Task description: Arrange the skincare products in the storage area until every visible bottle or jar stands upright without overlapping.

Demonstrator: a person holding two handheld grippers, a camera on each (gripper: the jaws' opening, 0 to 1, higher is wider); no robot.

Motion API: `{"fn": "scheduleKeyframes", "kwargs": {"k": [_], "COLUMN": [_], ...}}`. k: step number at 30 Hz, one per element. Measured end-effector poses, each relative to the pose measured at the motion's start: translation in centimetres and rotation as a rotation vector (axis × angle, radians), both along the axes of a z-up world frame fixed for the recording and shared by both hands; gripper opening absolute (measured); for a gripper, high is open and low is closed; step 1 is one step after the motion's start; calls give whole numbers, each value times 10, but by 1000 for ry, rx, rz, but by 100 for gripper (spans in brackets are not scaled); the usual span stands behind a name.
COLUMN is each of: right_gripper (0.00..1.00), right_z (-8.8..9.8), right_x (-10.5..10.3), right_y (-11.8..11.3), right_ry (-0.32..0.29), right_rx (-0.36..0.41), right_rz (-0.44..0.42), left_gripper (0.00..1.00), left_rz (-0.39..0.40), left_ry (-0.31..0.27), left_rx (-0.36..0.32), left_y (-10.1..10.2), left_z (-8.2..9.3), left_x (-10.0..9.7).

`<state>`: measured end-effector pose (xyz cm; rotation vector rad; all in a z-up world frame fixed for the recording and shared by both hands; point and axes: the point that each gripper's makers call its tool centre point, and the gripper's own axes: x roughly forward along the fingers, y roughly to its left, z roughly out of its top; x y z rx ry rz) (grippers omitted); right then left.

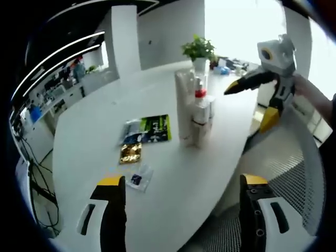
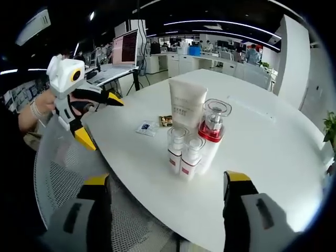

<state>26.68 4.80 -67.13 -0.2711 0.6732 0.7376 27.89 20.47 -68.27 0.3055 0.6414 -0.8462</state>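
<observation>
left gripper (image 1: 181, 191) jaws wide apart, empty, right gripper (image 2: 167, 191) likewise

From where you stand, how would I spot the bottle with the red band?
On the white table, find the upright cluster of skincare products in front of the tall white tube. The bottle with the red band has a clear cap; the small bottles beside it are shorter.

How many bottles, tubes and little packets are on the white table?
Tube: 1, the tall white tube.
Bottles: 3, the red-collared bottle and two small bottles.
Flat packets: 4, the green sachet, silver sachet, gold sachet and clear packet.
Total: 8.
</observation>
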Motion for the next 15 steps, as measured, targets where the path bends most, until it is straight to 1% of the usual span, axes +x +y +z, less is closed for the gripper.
{"fn": "scheduleKeyframes", "kwargs": {"k": [4, 5, 8, 10, 15], "right_gripper": [94, 94, 96, 98, 99], "right_z": [2, 3, 5, 5, 4], "right_x": [-5, -8, -10, -8, -4], "right_y": [3, 6, 5, 4, 1], "right_ry": [-7, -12, -37, -43, -41], "right_rx": [-9, -9, -29, -35, -47], "right_rz": [13, 45, 65, 69, 72], "left_gripper": [91, 92, 94, 94, 95], "left_rz": [3, 4, 7, 12, 21], "left_ry": [10, 11, 18, 11, 17], "left_rx": [3, 3, -5, -8, -15], "left_y": [2, 2, 3, 3, 6], "left_z": [1, 2, 4, 6, 8], "left_x": [-4, -5, -8, -7, -5]}}
